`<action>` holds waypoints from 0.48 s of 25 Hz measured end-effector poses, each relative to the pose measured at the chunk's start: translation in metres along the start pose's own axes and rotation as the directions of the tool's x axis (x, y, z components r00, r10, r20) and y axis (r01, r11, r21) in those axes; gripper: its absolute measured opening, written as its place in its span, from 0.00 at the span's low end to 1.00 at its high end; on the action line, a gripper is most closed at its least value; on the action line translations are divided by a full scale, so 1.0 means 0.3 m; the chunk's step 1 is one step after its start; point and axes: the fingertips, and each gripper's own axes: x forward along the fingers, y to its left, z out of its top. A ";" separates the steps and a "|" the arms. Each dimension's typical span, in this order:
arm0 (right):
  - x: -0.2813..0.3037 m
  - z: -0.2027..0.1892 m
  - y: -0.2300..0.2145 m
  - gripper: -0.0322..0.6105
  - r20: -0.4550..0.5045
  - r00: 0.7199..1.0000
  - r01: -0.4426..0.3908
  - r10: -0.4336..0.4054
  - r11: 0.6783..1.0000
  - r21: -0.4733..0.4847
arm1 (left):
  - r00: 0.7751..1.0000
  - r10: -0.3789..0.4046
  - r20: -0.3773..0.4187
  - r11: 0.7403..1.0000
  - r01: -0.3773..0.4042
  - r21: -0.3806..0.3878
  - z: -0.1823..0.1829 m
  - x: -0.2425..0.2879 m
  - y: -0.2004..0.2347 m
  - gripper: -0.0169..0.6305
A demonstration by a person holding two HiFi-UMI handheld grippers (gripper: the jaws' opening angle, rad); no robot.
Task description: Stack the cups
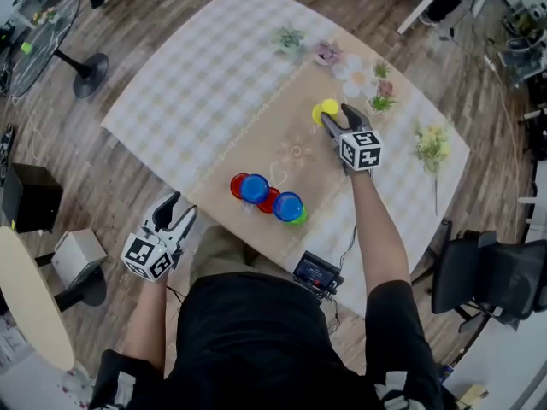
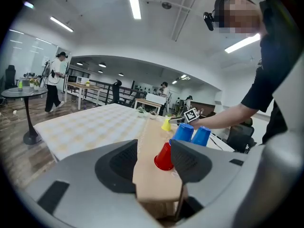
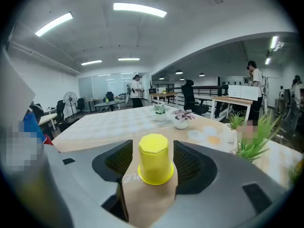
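Note:
A yellow cup (image 1: 325, 111) stands upside down on the tan runner (image 1: 295, 156), far right of the middle. My right gripper (image 1: 333, 114) is open, its jaws on either side of that yellow cup (image 3: 154, 151), with thin gaps at the pads. Near the table's front edge stands a cluster of upside-down cups: a blue cup (image 1: 255, 189) beside a red one (image 1: 237, 184), another red (image 1: 270, 202), and a blue cup (image 1: 288, 205) by a green one (image 1: 298, 218). My left gripper (image 1: 175, 211) is open and empty, off the table's front-left edge, facing the red cup (image 2: 164, 156).
Small potted plants (image 1: 290, 38) and flower decorations (image 1: 432, 146) line the table's far and right sides. A black device (image 1: 318, 272) sits at the near edge. An office chair (image 1: 483, 282) stands at the right, a round table (image 1: 30, 293) at the left.

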 end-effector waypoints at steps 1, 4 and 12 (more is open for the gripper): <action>0.014 -0.013 -0.010 0.48 -0.005 1.000 0.004 -0.004 1.000 0.001 | 1.000 0.006 0.001 1.000 -0.006 -0.003 -0.003 0.002 0.006 0.37; 0.038 -0.031 -0.030 0.46 -0.007 1.000 0.007 -0.007 1.000 0.010 | 1.000 0.013 0.002 1.000 -0.013 -0.004 -0.006 0.017 0.021 0.37; -0.020 0.012 -0.001 0.39 0.019 1.000 -0.016 0.017 0.999 -0.032 | 0.999 -0.023 0.023 1.000 0.023 -0.004 0.033 0.074 -0.010 0.37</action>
